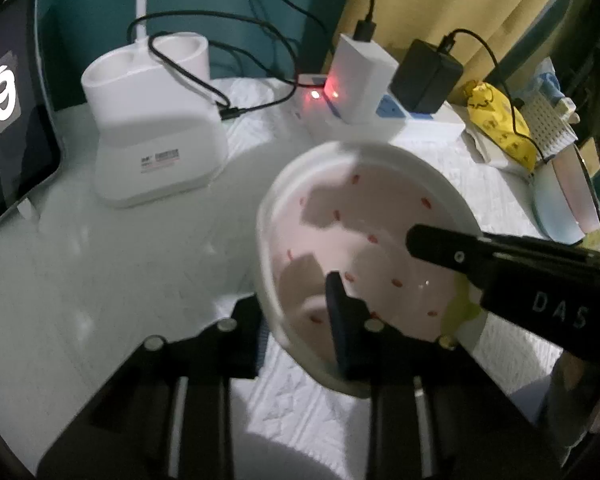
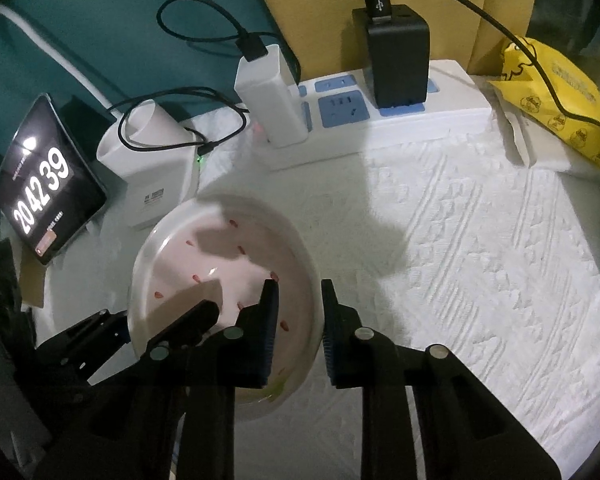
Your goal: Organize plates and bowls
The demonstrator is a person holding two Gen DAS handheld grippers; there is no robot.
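A white bowl (image 1: 380, 208) with a pink inside and red dots is held tilted above the white cloth. My left gripper (image 1: 296, 320) straddles its near-left rim, one finger inside and one outside, shut on it. My right gripper (image 2: 300, 320) straddles the bowl's right rim (image 2: 312, 280), one finger inside, one outside, with a gap on the outer side. In the left wrist view the right gripper's finger (image 1: 460, 248) reaches in from the right. A green patch shows on the bowl's rim (image 1: 460, 308).
A white lamp base (image 1: 152, 120) with a cable stands behind on the left. A power strip (image 2: 400, 108) carries a white charger (image 2: 272, 96) and a black charger (image 2: 396, 56). A tablet clock (image 2: 44, 184) leans far left. A yellow packet (image 2: 556, 100) and blue dishes (image 1: 556, 208) lie right.
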